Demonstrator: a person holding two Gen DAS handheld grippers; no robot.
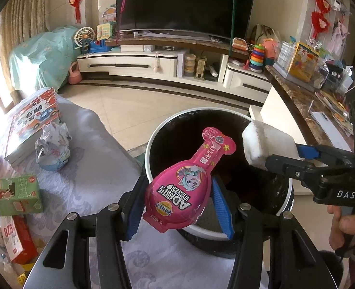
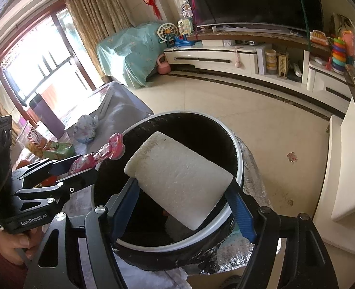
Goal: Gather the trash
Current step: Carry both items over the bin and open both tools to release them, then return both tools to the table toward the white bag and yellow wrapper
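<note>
**Two grippers, two pieces of trash, one bin**

You are holding both grippers over the open mouth of the black bin (image 1: 269, 187), which is standing on the tiled floor just right of the cloth-covered table (image 1: 88, 168); your left gripper (image 1: 177, 204) is clamping the pink snack packet (image 1: 189, 180) between its blue pads, the packet's narrow neck pointing away from you and hanging above the bin's near-left rim; your right gripper (image 2: 184, 197) is pinching the white foam block (image 2: 177, 180), its jaws spread only as far as the block's width, and the block is tilting over the bin's dark interior, its lower corner sitting above the near rim; in the left wrist view the same block is showing at the right, held out over the bin's far-right edge. On the table to the left, a crumpled paper wad (image 1: 53, 147) is lying just in front of a picture book (image 1: 32, 125); a green carton (image 1: 17, 195) is resting nearer you, apart from the wad; a red box (image 1: 18, 238) is lying beside it at the near left edge. Across the floor, a black television (image 1: 184, 2) is standing on a white cabinet (image 1: 129, 65).
</note>
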